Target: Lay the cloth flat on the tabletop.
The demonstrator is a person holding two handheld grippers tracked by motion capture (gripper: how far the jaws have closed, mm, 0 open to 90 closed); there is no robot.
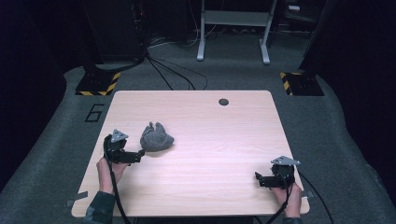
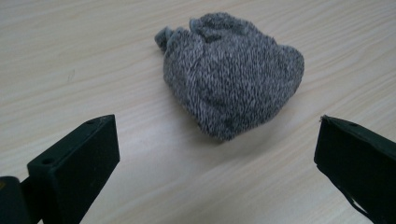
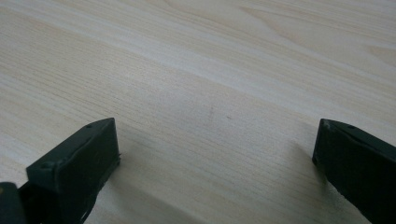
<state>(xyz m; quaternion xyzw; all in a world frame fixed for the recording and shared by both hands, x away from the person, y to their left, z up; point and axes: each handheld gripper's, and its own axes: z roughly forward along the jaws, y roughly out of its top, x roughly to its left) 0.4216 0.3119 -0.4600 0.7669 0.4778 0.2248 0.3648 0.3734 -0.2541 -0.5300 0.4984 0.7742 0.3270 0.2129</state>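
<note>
Jaws first, since that's what we care about. From the high view, we see the left gripper (image 1: 138,156) sitting on the left side of the table (image 1: 210,140), its tips pointing right toward a grey knit cloth (image 1: 156,137) bunched into a lump. The cloth sits just beyond those tips, near but not touched as far as we can tell from up here. The right gripper (image 1: 258,179) is way over at the near right corner, well apart from the cloth, with nothing around it but bare wood. A hand (image 1: 111,169) grips the left tool from below, another hand (image 1: 289,198) the right one.

Left gripper view: we're looking along the left gripper (image 2: 217,140) and its jaws stand wide apart, one at each lower corner, holding nothing. The cloth (image 2: 233,74) lies ahead of them on the table (image 2: 70,56), roughly centred in the gap but farther out, so neither jaw is touching it. It's a speckled grey lump with a little knot of fabric at the far end.

Right gripper view: same deal for the right gripper (image 3: 217,140), jaws spread wide, nothing between them, just pale wood grain of the table (image 3: 210,70) underneath.
</note>
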